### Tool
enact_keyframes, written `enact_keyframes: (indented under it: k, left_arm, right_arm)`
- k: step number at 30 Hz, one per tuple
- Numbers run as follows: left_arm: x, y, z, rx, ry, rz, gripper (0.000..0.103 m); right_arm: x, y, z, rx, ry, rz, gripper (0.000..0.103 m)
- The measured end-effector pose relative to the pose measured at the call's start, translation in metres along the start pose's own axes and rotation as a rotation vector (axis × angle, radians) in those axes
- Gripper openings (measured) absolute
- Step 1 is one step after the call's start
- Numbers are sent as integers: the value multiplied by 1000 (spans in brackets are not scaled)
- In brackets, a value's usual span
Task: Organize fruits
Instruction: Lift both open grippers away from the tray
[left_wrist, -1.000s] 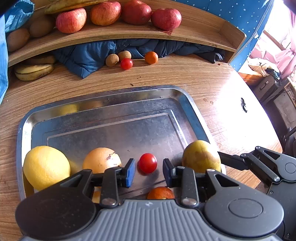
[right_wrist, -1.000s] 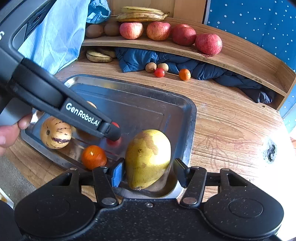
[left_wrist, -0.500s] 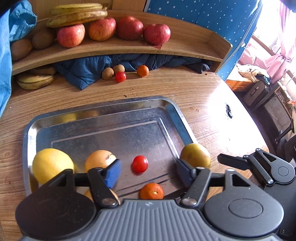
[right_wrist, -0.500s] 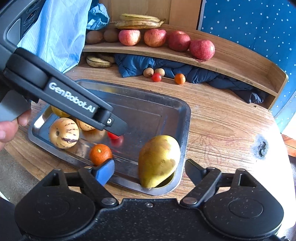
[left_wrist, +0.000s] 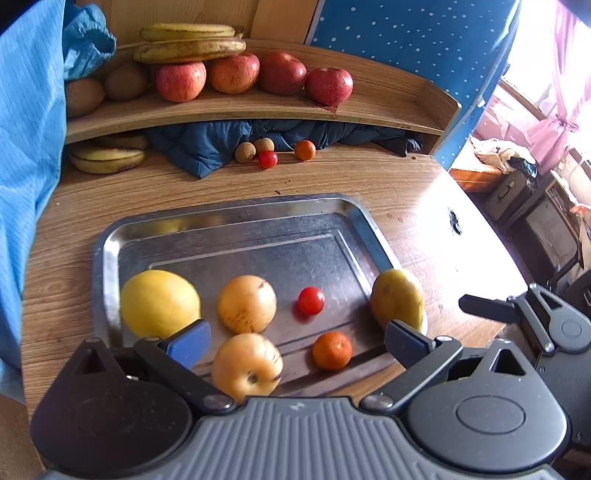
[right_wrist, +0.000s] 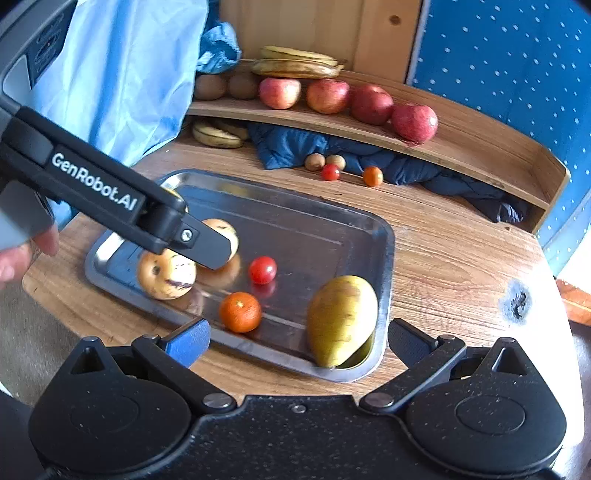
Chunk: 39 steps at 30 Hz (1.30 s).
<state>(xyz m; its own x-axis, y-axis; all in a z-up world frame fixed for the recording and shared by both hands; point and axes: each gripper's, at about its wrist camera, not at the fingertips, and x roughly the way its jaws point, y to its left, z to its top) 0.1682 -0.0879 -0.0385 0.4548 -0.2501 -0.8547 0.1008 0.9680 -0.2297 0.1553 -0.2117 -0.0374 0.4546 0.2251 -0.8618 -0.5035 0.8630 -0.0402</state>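
Observation:
A steel tray (left_wrist: 236, 218) (right_wrist: 384, 236) on the wooden table holds a yellow lemon-like fruit (left_wrist: 159, 302), two striped yellow melons (left_wrist: 246, 303) (left_wrist: 246, 367), a cherry tomato (left_wrist: 311, 300) (right_wrist: 262, 270), a small orange (left_wrist: 331, 350) (right_wrist: 240, 312) and a green-yellow pear (left_wrist: 397, 298) (right_wrist: 341, 319) in the near right corner. My left gripper (left_wrist: 295, 341) hovers open above the tray's near edge, holding nothing. My right gripper (right_wrist: 295, 341) is open too, pulled back from the pear, empty.
A curved wooden shelf (left_wrist: 258, 110) at the back carries apples (left_wrist: 181, 80), bananas (left_wrist: 188, 48) and kiwis (left_wrist: 125, 79). Under it lie a blue cloth (left_wrist: 221, 140), more bananas (left_wrist: 105, 160), two brown fruits, a tomato (left_wrist: 267, 159) and an orange (left_wrist: 305, 150). A person's blue sleeve is at left.
The right gripper opened and let go of the pear, which now lies in the tray corner. The left gripper opened wide around the tomato. Both pulled back and up.

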Motion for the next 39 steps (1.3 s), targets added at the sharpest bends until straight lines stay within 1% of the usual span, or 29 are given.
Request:
enact_keyframes:
  k: [3,5,9,13,18,20,23,26,30,35,39]
  left_arm:
    - [-9,3,-10,34,5,5,102]
    - [-14,7,-17,38,18,5,102]
    - [-23,23,-27,-12,60,-7,102]
    - [-33,38,-37,-39,89,6,102]
    - [-35,46,-58,-19,173,38,102]
    - [-33,48,-65,-28,218,49,102]
    - [-29,52,-72,-45,271,61,102]
    - [-26,54,-70,-46,290,85,102]
    - [-24,59,-62,-54,293,119,102]
    - [-17,61,-50,-58,308,144,102]
    - [-18,61,-38,-68,293,153,102]
  right_arm:
    - [-4,7,0,-19,8,7,102]
    - [-7,11,1,-37,18,9,102]
    - [-10,18,0,-93,58,19,102]
    - [-13,22,-2,-149,91,4,102]
    - [-11,19,-5,-161,144,3,102]
    - [-9,17,-8,-167,179,-2,102]
    - [-6,13,-11,-168,205,-32,102]
    - [-5,6,-12,-142,205,-57,102]
    - [-4,-5,-10,-114,188,-95,102]
    - [2,-27,-3,-63,154,-122,102]
    - [5,-45,7,-22,113,-129,102]
